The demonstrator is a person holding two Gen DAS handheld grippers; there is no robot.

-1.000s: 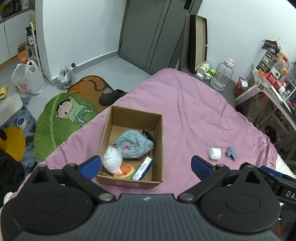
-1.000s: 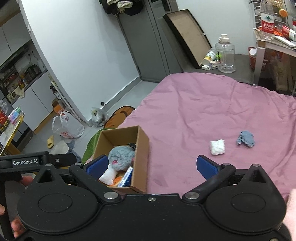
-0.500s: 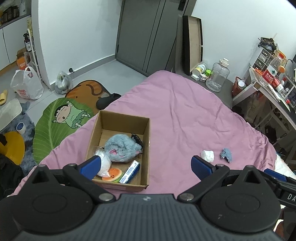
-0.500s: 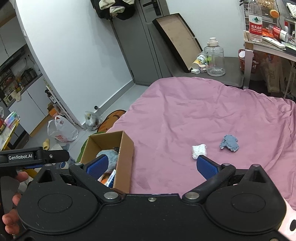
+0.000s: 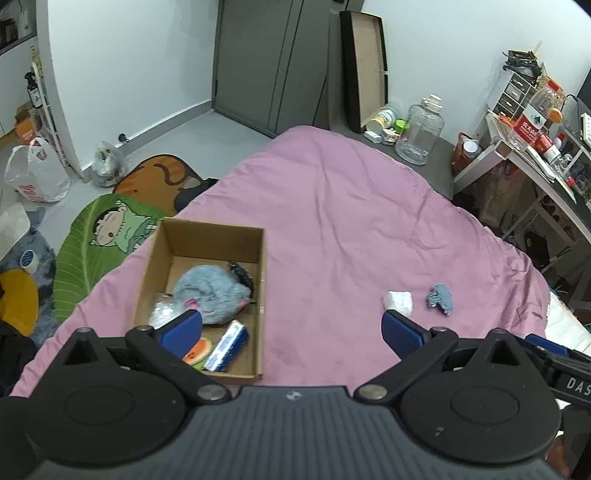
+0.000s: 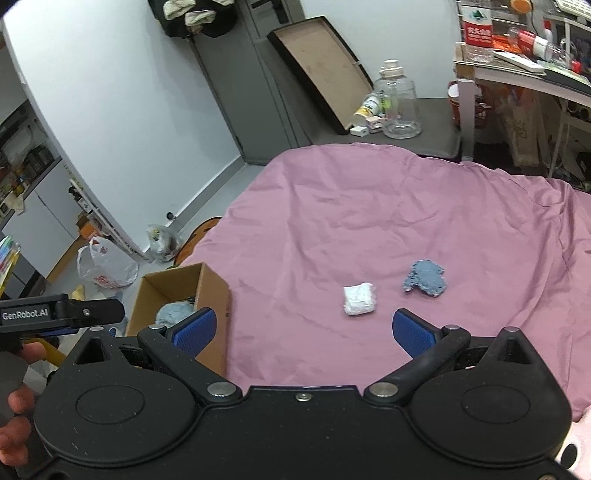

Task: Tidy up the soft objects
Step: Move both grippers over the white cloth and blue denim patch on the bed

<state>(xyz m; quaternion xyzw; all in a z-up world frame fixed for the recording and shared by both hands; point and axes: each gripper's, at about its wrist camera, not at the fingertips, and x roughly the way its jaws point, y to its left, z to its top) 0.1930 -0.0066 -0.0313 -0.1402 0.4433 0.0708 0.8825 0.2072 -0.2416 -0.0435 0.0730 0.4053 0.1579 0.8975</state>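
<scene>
Both grippers, left (image 5: 291, 328) and right (image 6: 302, 330), hang wide open and empty while the small white padded bundle (image 6: 359, 299) and crumpled blue knitted cloth (image 6: 424, 282) wait mid-frame on the pink bedsheet (image 6: 369, 206), next needing a reach and a carry to the brown cardboard box (image 5: 258, 280) at lower left.

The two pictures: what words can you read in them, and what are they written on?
"GenRobot.AI": white letters on the black bar of the left tongs, in the right wrist view.
"DAS": cut off at the frame edge, on the black bar of the right tongs, in the left wrist view.
Red bottle label, white plastic bag, blue packet in the cardboard box: print unreadable.
</scene>
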